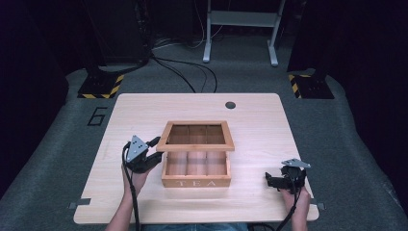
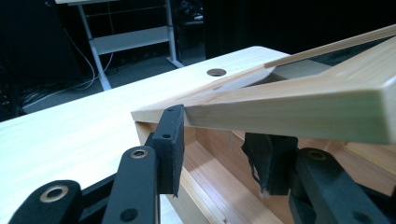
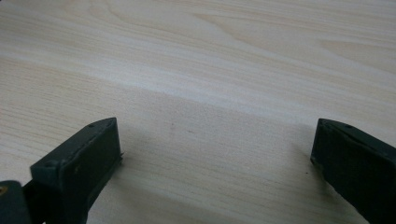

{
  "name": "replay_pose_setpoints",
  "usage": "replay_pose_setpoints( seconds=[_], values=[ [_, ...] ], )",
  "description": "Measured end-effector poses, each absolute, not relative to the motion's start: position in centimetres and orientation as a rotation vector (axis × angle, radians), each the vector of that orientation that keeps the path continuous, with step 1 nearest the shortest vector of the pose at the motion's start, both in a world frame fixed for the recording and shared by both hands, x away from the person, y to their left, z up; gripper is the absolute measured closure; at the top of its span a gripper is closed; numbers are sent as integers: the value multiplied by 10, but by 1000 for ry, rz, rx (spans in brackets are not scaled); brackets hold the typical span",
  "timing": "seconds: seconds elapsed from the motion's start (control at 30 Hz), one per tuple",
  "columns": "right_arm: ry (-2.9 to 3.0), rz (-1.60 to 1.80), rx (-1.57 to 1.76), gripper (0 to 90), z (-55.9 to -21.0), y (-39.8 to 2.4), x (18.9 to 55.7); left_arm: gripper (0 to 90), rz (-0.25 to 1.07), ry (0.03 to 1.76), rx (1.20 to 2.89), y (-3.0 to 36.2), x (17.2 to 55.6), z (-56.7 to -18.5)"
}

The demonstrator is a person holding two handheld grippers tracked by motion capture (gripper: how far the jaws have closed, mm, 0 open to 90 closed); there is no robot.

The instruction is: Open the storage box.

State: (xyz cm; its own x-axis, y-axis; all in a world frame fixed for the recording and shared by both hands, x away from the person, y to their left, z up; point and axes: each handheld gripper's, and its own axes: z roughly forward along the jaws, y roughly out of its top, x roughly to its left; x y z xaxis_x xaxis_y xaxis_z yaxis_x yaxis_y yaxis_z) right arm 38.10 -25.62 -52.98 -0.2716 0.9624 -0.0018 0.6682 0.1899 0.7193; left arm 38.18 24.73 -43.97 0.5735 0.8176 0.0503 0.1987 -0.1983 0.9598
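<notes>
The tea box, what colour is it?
Light brown wood; the tea box shows best in the high view.

One light wooden tea box (image 1: 196,176) with one glass-paned hinged lid (image 1: 196,136) sat on one pale wooden desk (image 1: 260,125); two black two-jaw grippers flanked it, at nine o'clock (image 1: 155,149) and four o'clock (image 1: 270,180).

Matt pale wood tea box (image 1: 196,166)

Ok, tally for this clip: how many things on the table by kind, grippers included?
Light wooden tea box with glass-paned hinged lid raised: 1
Black two-jaw grippers: 2, the left gripper at the lid's edge, the right gripper open over the pale wooden table
Total: 3
</notes>
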Motion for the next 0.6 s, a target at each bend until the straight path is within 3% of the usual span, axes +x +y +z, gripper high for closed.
replay_pose_setpoints(
  seconds=[0.6],
  values=[
    [2013,853,1522,10,-530,-256,381,533,612,881,1748,250,360,-471]
  ],
)
